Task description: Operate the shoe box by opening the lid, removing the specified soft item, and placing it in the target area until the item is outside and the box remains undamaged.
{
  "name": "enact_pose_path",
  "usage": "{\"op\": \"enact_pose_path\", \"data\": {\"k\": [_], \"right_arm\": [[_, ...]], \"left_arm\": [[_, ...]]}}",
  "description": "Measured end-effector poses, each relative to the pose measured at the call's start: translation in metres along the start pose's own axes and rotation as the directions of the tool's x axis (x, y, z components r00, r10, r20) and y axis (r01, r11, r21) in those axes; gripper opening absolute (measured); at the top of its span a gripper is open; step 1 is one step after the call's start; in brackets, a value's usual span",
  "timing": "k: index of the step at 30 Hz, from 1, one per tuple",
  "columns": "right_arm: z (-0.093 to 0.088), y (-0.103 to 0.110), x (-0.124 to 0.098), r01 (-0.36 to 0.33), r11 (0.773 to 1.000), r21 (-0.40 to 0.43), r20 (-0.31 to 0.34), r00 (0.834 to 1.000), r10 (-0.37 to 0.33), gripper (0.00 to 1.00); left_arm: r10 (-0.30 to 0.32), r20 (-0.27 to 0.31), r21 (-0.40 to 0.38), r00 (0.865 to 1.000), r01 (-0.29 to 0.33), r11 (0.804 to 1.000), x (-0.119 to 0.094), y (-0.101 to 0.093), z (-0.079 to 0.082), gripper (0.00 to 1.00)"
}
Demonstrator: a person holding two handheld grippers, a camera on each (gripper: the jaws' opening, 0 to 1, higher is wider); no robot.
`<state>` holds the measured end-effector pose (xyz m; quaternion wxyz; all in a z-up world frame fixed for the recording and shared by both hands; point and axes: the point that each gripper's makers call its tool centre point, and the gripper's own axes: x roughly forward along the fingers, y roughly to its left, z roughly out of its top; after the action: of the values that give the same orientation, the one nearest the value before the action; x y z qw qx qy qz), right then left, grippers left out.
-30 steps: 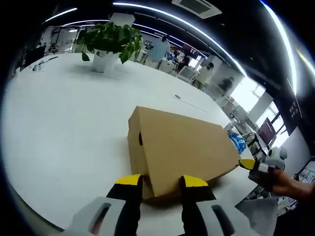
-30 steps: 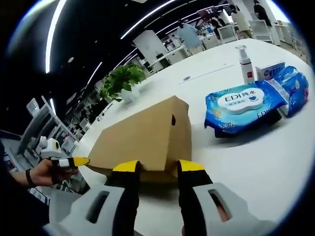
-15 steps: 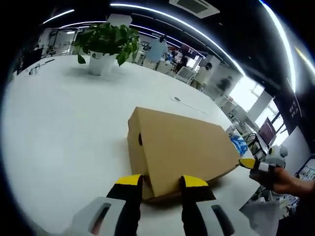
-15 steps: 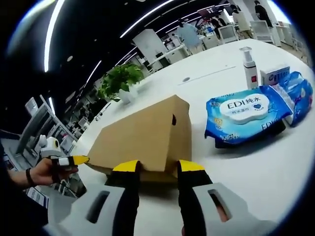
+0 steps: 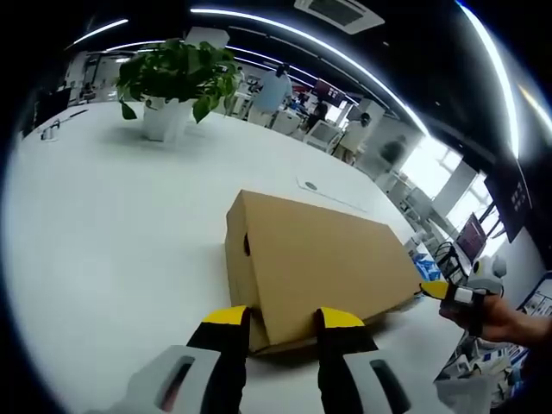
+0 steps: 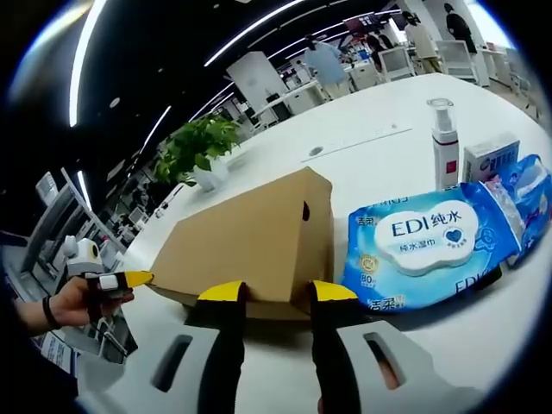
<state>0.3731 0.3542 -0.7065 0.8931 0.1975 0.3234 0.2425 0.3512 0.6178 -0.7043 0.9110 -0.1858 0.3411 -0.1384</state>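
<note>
Gripping the box (image 5: 319, 259) lid at opposite ends: left tool (image 5: 283, 317) and right tool (image 6: 276, 291) each have jaws astride a lid corner, apparently pinching its edge. Box sits mid-surface (image 5: 103, 224), lid on; soft item inside, unseen. Risks: uneven lift racks the lid and tears a corner; base rises with it; box slides into the wipes (image 6: 423, 246) just beside it.
</note>
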Motion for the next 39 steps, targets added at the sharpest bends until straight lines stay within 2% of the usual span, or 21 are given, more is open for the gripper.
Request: {"op": "enact_pose_path", "data": {"k": [7, 39], "right_arm": [[0.013, -0.011, 0.007, 0.016, 1.0, -0.002, -0.004, 1.0, -0.016, 0.26], [0.011, -0.01, 0.003, 0.041, 0.999, -0.008, 0.021, 0.999, -0.041, 0.26]], "left_arm": [[0.0, 0.003, -0.003, 1.0, 0.0, 1.0, 0.012, -0.005, 0.007, 0.3], [0.002, -0.003, 0.01, 1.0, -0.002, 1.0, 0.01, -0.007, 0.005, 0.3]]}}
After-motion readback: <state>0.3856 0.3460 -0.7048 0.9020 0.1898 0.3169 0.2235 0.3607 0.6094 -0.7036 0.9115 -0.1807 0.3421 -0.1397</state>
